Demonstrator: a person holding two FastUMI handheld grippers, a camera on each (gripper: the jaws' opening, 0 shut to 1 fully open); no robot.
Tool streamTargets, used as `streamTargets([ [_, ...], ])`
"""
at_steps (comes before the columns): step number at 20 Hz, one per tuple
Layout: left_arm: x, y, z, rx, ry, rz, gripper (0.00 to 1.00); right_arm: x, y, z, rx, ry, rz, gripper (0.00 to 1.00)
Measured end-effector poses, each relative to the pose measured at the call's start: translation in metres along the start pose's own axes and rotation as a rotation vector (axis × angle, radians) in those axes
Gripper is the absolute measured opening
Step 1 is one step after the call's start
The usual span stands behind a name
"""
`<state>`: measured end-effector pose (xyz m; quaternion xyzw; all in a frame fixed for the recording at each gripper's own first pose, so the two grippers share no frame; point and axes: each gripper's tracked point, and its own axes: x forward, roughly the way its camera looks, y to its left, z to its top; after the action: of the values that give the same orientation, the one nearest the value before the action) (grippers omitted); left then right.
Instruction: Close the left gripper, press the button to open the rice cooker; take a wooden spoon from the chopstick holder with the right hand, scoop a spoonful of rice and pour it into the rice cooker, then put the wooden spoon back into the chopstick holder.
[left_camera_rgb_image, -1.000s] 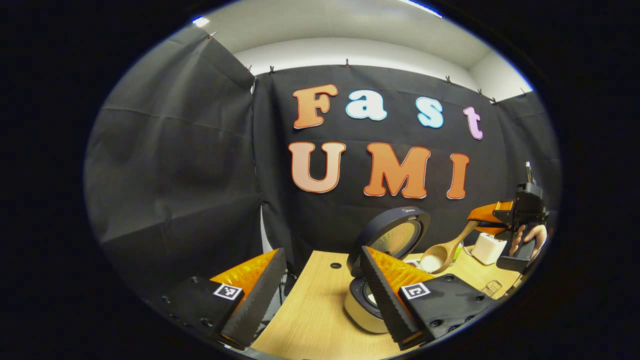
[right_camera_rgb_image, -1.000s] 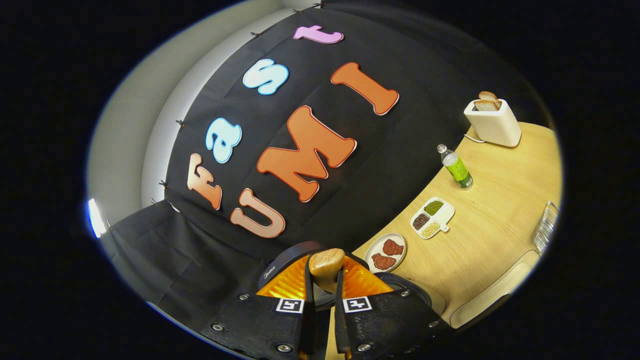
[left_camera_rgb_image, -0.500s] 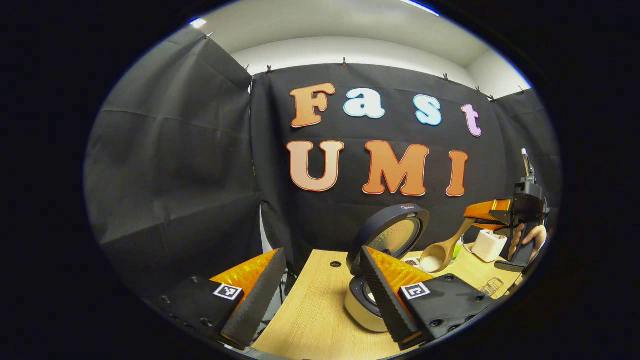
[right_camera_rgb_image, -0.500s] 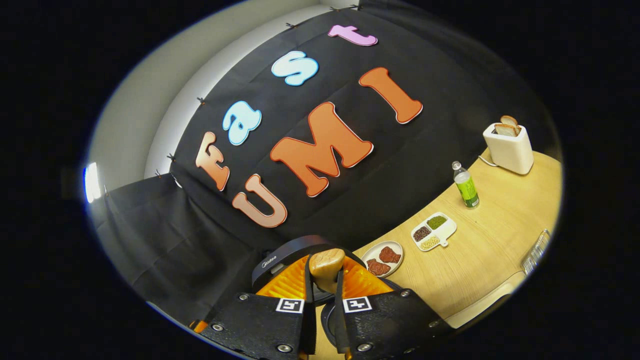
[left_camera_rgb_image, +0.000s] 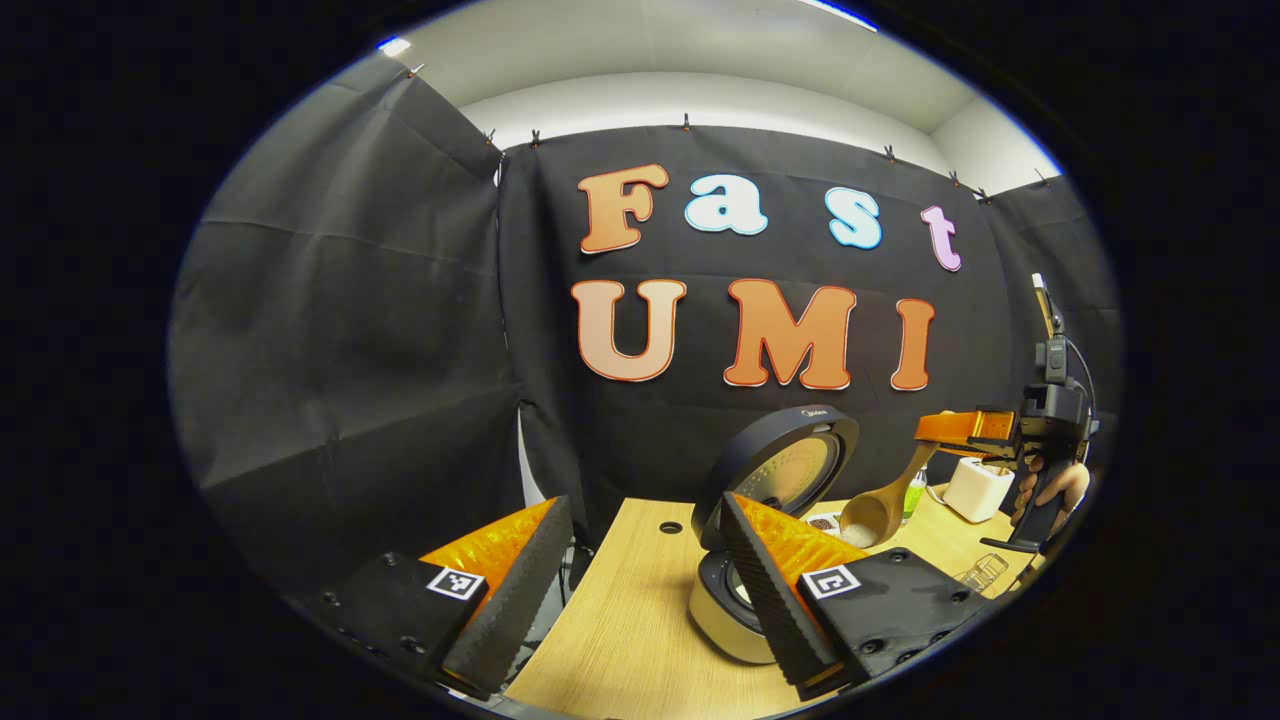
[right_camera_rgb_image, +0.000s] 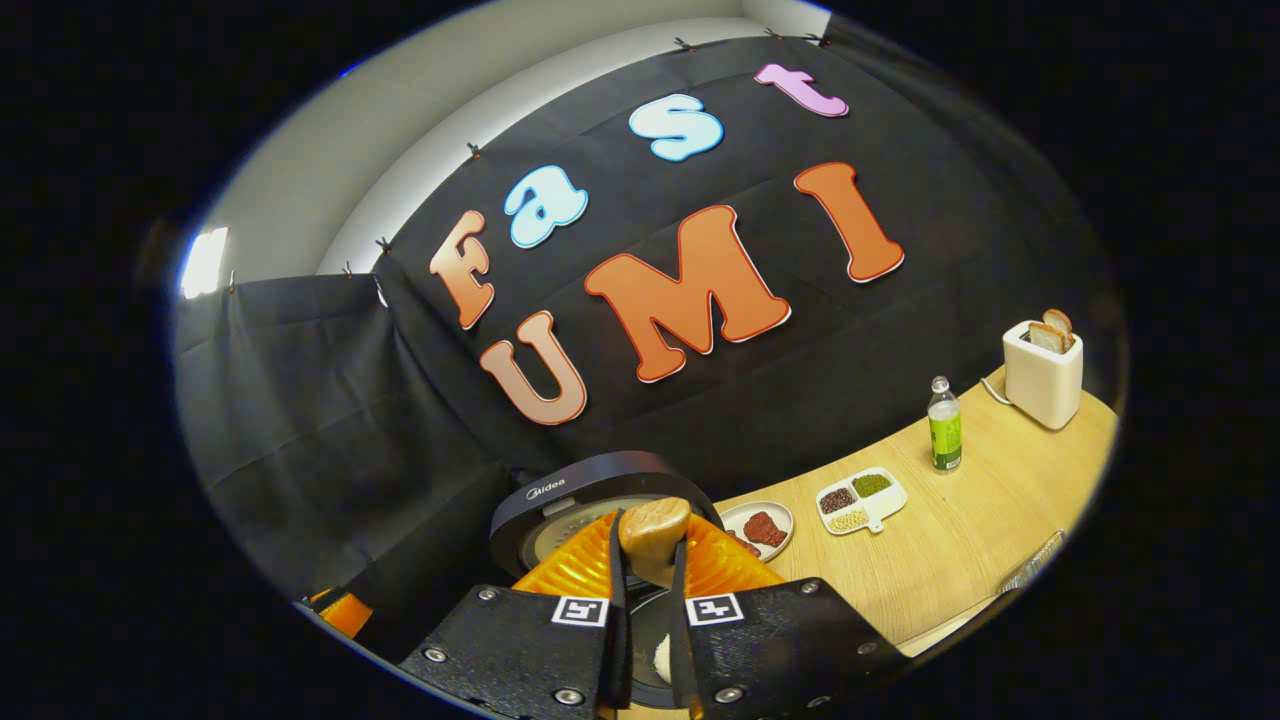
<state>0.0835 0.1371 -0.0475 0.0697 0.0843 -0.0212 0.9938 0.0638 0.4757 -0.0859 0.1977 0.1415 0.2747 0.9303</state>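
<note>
The rice cooker (left_camera_rgb_image: 722, 612) stands on the wooden table (left_camera_rgb_image: 625, 625) with its round dark lid (left_camera_rgb_image: 782, 468) swung up. My left gripper (left_camera_rgb_image: 640, 592) hangs open and empty, its right finger (left_camera_rgb_image: 770, 590) in front of the cooker. The wooden spoon (left_camera_rgb_image: 878, 505), white rice in its bowl, tilts down just right of the lid, and my right gripper (left_camera_rgb_image: 962, 430) is shut on its handle, a hand (left_camera_rgb_image: 1045, 492) behind it. In the right gripper view the handle end (right_camera_rgb_image: 652, 530) sits pinched in my right gripper (right_camera_rgb_image: 648, 565), above the lid (right_camera_rgb_image: 590, 497) and the pot (right_camera_rgb_image: 655, 652).
Along the wall stand a plate of red meat (right_camera_rgb_image: 760, 525), a divided dish of beans (right_camera_rgb_image: 860, 498), a green bottle (right_camera_rgb_image: 943, 428) and a white toaster with bread (right_camera_rgb_image: 1043, 368). A wire basket (right_camera_rgb_image: 1035, 572) lies near the table's (right_camera_rgb_image: 960, 545) front edge.
My right gripper has rolled and risen a little, swinging the spoon's bowl lower and closer to the cooker; the pot now shows under its fingers. The left gripper has stayed put.
</note>
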Motion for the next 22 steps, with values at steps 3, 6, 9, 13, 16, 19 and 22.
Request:
streamTargets([
  [3, -0.001, 0.001, 0.0, 0.005, 0.001, 0.0, 0.97, 0.002, 0.008, -0.009, -0.066, 0.024, 0.019, 0.14],
  [6, 0.0, 0.003, -0.003, 0.003, 0.006, 0.004, 0.97, 0.002, 0.016, -0.017, -0.124, 0.043, 0.047, 0.14],
  [9, 0.001, 0.003, -0.004, 0.002, 0.01, 0.007, 0.97, 0.002, 0.017, -0.025, -0.225, 0.052, 0.04, 0.14],
  [13, -0.002, 0.005, -0.002, 0.008, 0.005, 0.013, 0.97, 0.002, 0.02, -0.03, -0.284, 0.061, 0.049, 0.14],
  [16, -0.003, 0.006, -0.004, 0.002, 0.007, 0.013, 0.97, 0.002, 0.018, -0.035, -0.3, 0.069, 0.049, 0.14],
  [19, -0.005, 0.009, -0.005, -0.019, 0.012, 0.012, 0.99, -0.001, 0.015, -0.033, -0.241, 0.063, 0.054, 0.14],
  [22, -0.007, 0.015, -0.003, -0.028, 0.011, 0.024, 1.0, -0.006, 0.008, -0.021, -0.159, 0.047, 0.052, 0.14],
])
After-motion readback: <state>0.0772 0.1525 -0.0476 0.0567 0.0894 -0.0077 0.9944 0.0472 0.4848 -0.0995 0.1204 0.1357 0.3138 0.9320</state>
